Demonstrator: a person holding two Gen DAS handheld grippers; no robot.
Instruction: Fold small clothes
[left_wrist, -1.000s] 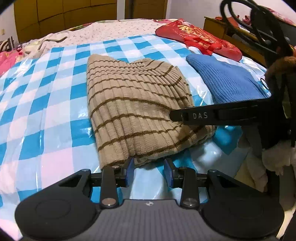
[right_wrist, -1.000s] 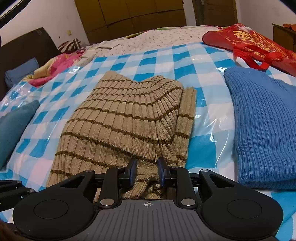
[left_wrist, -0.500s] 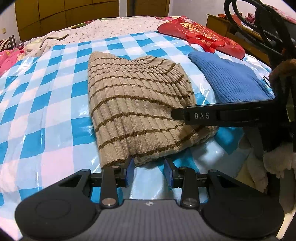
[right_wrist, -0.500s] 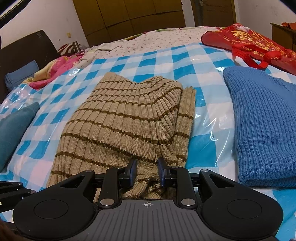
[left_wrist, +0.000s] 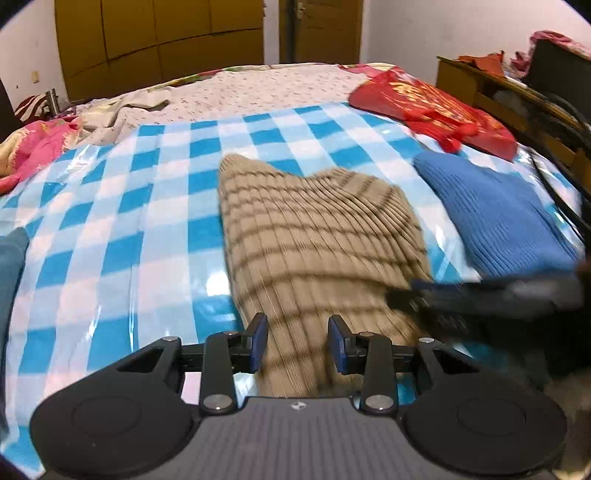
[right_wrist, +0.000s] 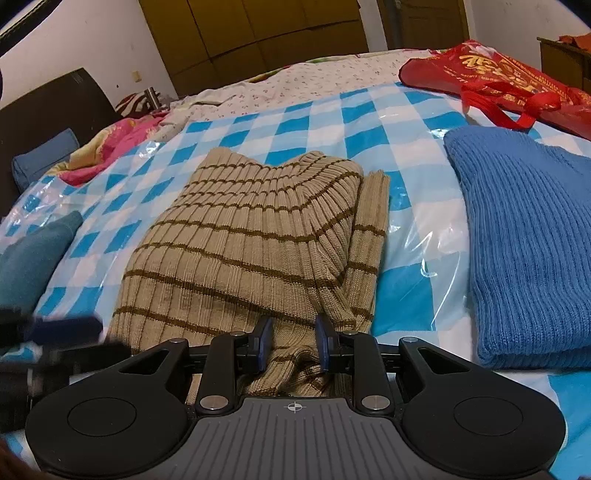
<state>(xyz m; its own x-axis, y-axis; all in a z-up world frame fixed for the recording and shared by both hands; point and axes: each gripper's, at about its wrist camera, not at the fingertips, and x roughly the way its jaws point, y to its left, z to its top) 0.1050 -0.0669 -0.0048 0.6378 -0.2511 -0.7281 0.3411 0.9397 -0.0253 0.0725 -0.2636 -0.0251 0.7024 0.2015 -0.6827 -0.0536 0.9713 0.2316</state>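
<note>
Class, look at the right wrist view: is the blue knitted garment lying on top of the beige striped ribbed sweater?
No, the blue knitted garment lies beside the beige striped ribbed sweater, with checkered sheet between them.

Gold characters on red bag (right_wrist: 495, 79), unreadable.

Black claw (right_wrist: 293, 341) body, blue fingertip pads (right_wrist: 264, 343), silver screws, ribbed grey centre plate with crosshair mark

Blurred and cut-off parts

The beige brown-striped ribbed knit sweater (left_wrist: 317, 251) is motion-smeared in the left view; the folded blue knit sweater (right_wrist: 532, 236) runs off the right view's edge.
</note>
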